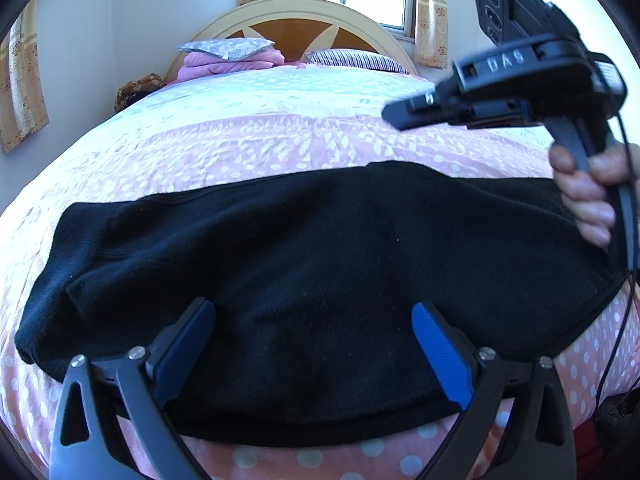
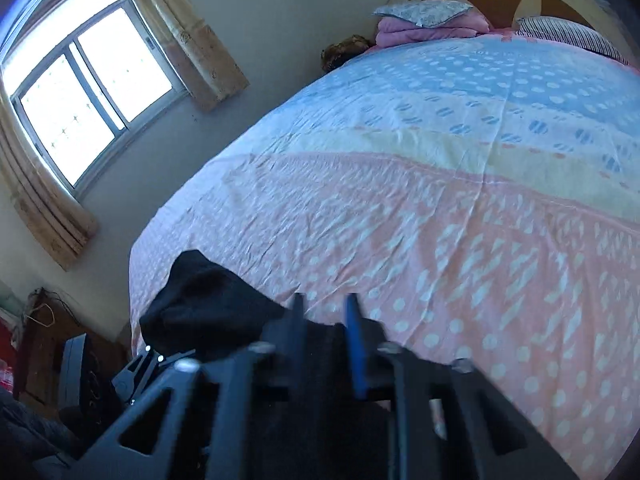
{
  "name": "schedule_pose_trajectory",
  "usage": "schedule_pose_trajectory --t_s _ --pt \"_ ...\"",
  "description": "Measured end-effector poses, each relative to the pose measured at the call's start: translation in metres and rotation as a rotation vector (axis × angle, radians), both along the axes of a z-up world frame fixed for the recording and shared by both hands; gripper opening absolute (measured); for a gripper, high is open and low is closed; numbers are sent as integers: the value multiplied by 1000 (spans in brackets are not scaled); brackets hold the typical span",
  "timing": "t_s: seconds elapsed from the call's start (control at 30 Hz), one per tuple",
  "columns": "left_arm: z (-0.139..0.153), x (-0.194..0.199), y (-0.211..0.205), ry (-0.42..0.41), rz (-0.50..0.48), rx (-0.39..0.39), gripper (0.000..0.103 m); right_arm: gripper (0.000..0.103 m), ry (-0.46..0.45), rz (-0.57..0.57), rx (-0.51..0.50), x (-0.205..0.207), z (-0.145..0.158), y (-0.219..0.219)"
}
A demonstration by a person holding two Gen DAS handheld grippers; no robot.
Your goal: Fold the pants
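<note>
Two grippers are working over black pants (image 1: 304,256) lying spread across the bed (image 1: 280,136). Left gripper (image 1: 314,344) is hovering with jaws released; right gripper (image 2: 325,320) is raised, jaws clenched on nothing.

1. Black knit pants (image 1: 304,264), thick and soft, with a ribbed band at the left end.
2. Folded flat into a wide band, crosswise on the bed (image 1: 280,140) near its foot edge, far from the headboard.
3. From the right wrist view, one end bunched and raised off the bed.
</note>
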State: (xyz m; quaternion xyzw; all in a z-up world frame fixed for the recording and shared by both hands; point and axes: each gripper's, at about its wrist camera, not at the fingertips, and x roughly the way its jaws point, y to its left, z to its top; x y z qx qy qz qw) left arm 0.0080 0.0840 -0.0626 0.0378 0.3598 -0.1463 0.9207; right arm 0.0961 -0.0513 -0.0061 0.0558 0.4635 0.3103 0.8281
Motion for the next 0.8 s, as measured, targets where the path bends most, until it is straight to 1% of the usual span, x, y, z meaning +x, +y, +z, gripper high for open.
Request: schedule_pose_trajectory --t_s 0.03,0.07,0.13,0.17,0.2,0.23,0.27,0.33,0.37,0.4,0.43,0.47,0.5,0.6,0.7,0.73,0.77,0.8 --pt "0 0 0 -1 0 0 101 7 2 28 -11 -5 -3 6" --pt "0 -1 0 -2 0 0 101 7 -4 78 -28 -13 -7 21" --pt "-1 -2 0 -5 0 -1 101 7 -12 125 -104 -25 -19 41" --pt "-2 -2 1 -6 -1 -2 101 7 5 104 -168 -25 -31 47" --pt "-2 -2 1 -8 -1 0 101 3 37 63 -224 -21 -46 47" --pt "-2 -2 1 -10 0 -1 101 2 76 29 -199 -13 -56 41" --pt "-2 -2 1 -12 0 -4 101 2 80 -3 -125 -8 -58 32" --pt "-2 -3 1 -14 1 -7 101 0 118 -63 -49 -3 -56 20" --pt "-3 -5 2 -15 0 -9 101 1 90 -116 -37 -6 -48 13" --pt "-3 -5 2 -14 0 -8 101 5 31 -178 -56 -12 -36 4" --pt "-3 -5 2 -13 1 -6 101 5 -49 -236 -55 -21 -20 -11" --pt "-2 -5 1 -13 3 -3 101 5 -90 -265 -25 -27 -7 -23" --pt "-2 -6 0 -13 5 2 101 5 -113 -304 22 -37 4 -42" --pt "-2 -7 -2 -12 10 4 102 6 -103 -447 114 -65 26 -102" --pt "-1 -5 -3 -12 18 10 102 7 -111 -616 180 -111 44 -182" --pt "-1 -6 -4 -11 20 13 102 14 -110 -663 183 -121 49 -207" --pt "-1 -6 -4 -9 21 17 102 25 -101 -725 175 -138 52 -237" --pt "-1 -6 -5 -6 21 22 102 59 -88 -784 168 -154 54 -266"
